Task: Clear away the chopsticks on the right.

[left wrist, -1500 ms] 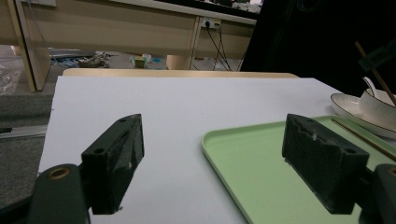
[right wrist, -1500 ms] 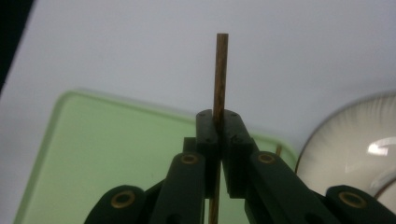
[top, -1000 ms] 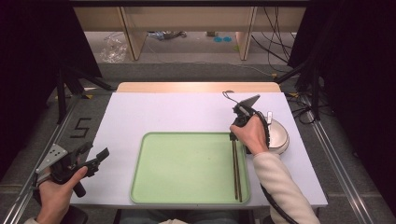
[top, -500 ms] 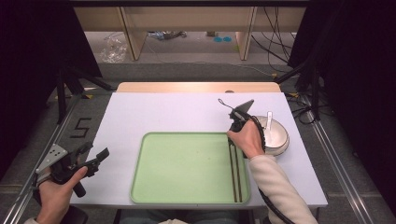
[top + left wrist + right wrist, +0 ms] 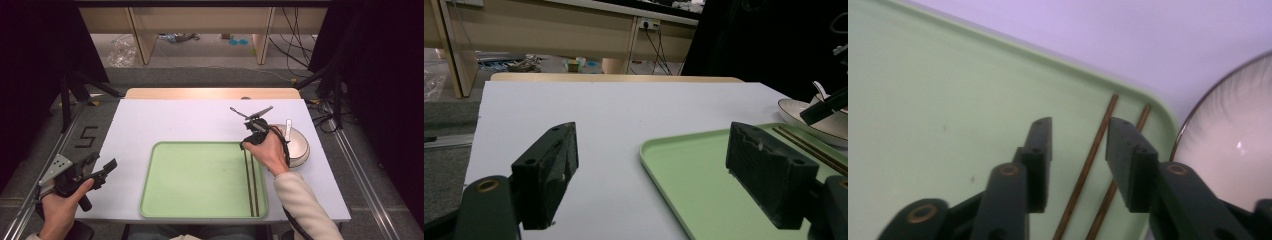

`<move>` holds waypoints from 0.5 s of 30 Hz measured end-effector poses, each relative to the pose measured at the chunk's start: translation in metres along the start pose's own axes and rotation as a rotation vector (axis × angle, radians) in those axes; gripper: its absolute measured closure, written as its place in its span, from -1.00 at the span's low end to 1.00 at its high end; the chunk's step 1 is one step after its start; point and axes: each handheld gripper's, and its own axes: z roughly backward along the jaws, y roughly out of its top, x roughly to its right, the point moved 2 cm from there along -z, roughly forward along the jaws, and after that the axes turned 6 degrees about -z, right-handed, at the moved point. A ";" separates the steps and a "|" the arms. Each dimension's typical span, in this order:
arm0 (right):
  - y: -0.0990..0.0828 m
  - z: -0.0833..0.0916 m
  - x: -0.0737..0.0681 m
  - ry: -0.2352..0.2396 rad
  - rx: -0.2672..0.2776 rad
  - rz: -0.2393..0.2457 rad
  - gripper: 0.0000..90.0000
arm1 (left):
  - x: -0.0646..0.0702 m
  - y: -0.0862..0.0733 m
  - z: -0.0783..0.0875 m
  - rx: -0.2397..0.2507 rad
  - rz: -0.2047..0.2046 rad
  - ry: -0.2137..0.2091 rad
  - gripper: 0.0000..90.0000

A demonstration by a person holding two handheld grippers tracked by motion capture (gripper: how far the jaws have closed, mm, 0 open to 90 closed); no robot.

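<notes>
On tray (image 5: 195, 180) right side | chopsticks (image 5: 251, 180) lie loose: thin, light, stiff, slick; pinch both mid-length | right claw (image 5: 1079, 150) just opening, released above them | left claw (image 5: 654, 170) wide, empty

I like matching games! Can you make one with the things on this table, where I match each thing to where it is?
Things:
1. pale green plastic tray
2. pair of thin brown chopsticks
3. round white bowl
4. long white spoon

Places:
A. resting in the bowl
B. on the white table, right of the tray
C. lying along the tray's right side
D. in the middle of the table's near edge

Pairs: 1-D, 2-C, 3-B, 4-A
</notes>
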 end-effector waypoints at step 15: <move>-0.034 0.033 0.003 0.080 0.357 0.291 -0.10 | 0.001 0.000 0.000 0.003 -0.001 0.001 -0.54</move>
